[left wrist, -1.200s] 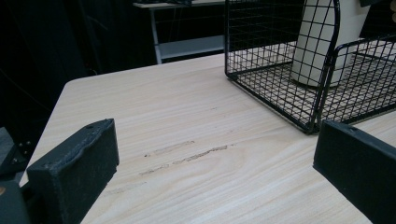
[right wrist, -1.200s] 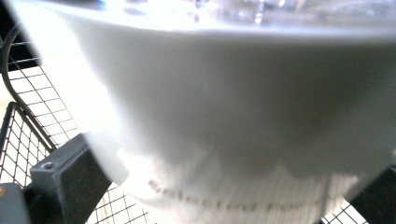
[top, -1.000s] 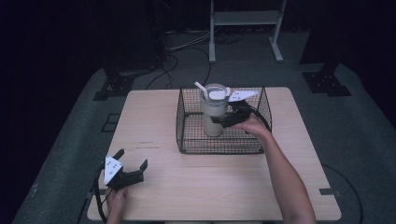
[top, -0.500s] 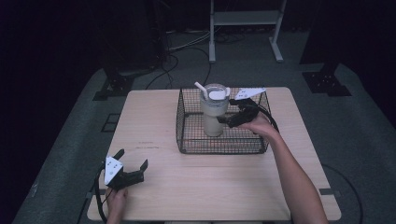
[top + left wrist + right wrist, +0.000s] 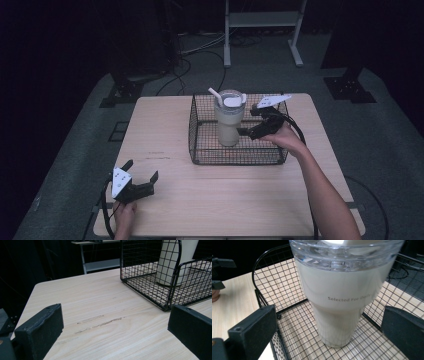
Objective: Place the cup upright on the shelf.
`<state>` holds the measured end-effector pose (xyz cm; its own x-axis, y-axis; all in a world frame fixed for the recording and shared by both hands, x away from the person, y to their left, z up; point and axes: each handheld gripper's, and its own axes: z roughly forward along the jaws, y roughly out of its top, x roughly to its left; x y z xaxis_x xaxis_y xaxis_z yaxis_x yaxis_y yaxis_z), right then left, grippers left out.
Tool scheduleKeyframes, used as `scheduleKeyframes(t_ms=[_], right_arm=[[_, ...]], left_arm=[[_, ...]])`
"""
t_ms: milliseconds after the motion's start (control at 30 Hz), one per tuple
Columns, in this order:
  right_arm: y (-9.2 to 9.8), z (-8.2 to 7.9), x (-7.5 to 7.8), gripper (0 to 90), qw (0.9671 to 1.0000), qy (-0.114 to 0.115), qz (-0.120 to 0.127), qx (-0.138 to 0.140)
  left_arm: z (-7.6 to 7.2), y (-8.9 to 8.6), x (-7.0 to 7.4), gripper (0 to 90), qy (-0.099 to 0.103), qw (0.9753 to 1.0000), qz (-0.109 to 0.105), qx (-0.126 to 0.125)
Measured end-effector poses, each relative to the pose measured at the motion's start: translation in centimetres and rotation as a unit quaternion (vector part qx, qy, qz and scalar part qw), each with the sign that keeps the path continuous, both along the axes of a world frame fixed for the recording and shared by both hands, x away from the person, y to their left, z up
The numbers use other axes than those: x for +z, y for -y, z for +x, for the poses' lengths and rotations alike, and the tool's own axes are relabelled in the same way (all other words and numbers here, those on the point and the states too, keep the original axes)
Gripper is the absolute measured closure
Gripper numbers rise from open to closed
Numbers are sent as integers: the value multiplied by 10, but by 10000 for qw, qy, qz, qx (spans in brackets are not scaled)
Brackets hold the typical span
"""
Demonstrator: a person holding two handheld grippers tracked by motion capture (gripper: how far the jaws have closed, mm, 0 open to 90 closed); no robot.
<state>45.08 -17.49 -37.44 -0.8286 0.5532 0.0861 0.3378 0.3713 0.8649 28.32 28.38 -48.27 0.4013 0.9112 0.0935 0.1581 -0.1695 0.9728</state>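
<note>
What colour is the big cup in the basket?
The tall plastic tumbler is creamy white with a clear lid, best seen in the right gripper view.

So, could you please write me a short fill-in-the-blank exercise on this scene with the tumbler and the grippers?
1. The tumbler stands upright inside the black wire ____.
2. The right gripper, jaws open, points at the tumbler from its ____ side in the high view.
3. The left gripper has its jaws ____ near the front left corner of the table.
4. A white ____ sticks up from the tumbler's lid.

Missing words: basket; right; open; straw
</note>
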Motion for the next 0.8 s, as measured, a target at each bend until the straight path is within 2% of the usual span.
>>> scheduleKeyframes(t_ms=[433,800], right_arm=[[21,-19,14,6,9998,-32,191,-22],[38,-45,29,6,9996,126,262,73]], left_arm=[[0,0,0,0,-1,10000,6,-7],[0,0,0,0,-4,10000,30,-6]])
